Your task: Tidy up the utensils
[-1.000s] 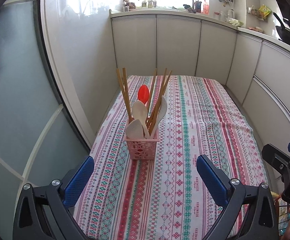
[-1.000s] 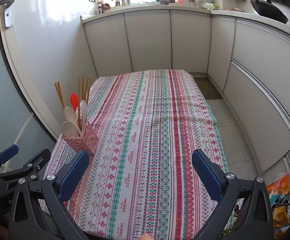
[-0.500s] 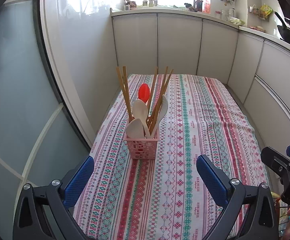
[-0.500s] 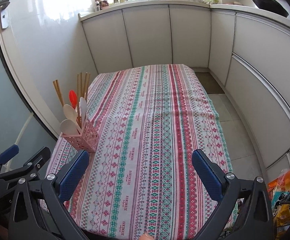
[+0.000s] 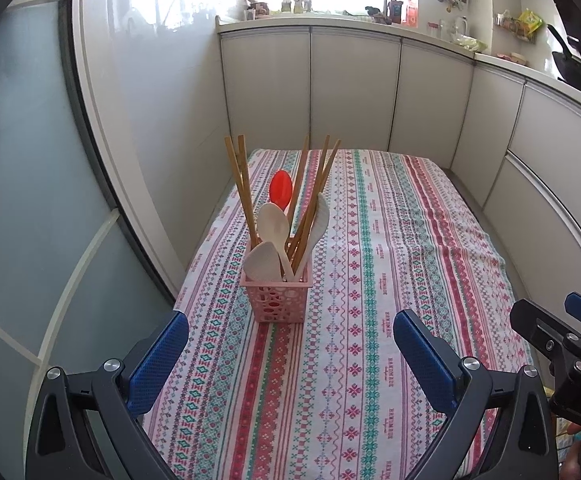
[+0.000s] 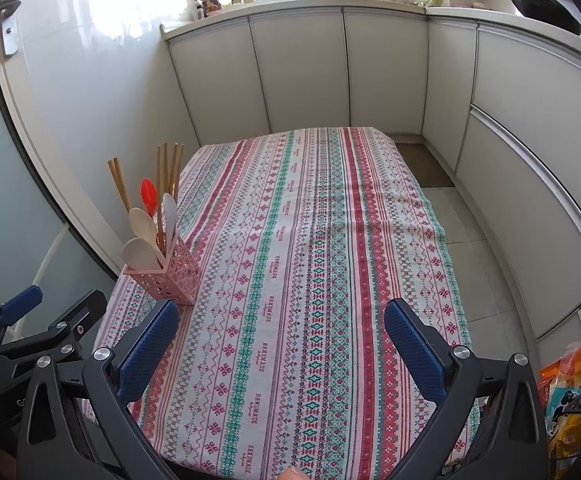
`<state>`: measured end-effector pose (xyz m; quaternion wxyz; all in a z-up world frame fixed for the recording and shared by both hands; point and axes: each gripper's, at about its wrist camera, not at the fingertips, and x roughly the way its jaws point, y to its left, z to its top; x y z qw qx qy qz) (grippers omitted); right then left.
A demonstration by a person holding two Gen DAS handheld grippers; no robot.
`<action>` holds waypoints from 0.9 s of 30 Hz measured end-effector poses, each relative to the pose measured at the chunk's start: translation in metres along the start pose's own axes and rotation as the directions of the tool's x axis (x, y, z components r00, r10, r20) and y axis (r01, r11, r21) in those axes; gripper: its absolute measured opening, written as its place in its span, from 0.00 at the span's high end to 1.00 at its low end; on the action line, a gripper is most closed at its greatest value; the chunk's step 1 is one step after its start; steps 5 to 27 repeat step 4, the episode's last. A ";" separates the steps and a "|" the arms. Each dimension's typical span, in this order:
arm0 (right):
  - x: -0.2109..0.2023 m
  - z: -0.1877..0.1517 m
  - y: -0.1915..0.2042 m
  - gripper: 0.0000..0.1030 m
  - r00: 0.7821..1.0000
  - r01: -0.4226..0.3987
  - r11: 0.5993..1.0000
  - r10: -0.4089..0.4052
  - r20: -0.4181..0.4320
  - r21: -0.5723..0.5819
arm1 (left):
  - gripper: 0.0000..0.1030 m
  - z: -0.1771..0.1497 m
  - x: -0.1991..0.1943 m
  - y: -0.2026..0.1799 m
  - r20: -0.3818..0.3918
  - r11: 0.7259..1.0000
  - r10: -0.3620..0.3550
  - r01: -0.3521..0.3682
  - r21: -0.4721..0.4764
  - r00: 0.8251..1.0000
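A pink perforated utensil holder stands upright on the striped tablecloth near the table's left edge. It holds several wooden chopsticks, a red spoon and white spoons. My left gripper is open and empty, a little in front of the holder. My right gripper is open and empty over the near part of the cloth, with the holder to its left. The right gripper also shows at the right edge of the left wrist view.
White cabinets run behind and along the right of the table. A glass door stands at the left. Tiled floor lies to the right, with snack bags at the lower right.
Both grippers have drawn back slightly from the table. The holder and its utensils have not moved.
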<state>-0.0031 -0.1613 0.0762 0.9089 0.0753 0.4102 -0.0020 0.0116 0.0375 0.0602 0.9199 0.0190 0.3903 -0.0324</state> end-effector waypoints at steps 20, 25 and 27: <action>0.001 0.002 -0.001 0.00 1.000 -0.007 1.000 0.007 -0.004 -0.005 | 0.00 0.001 0.002 -0.003 -0.012 1.000 -0.011 0.011 0.010 1.000; 0.001 0.002 -0.001 0.00 1.000 -0.007 1.000 0.007 -0.004 -0.005 | 0.00 0.001 0.002 -0.003 -0.012 1.000 -0.011 0.011 0.010 1.000; 0.001 0.002 -0.001 0.00 1.000 -0.007 1.000 0.007 -0.004 -0.005 | 0.00 0.001 0.002 -0.003 -0.012 1.000 -0.011 0.011 0.010 1.000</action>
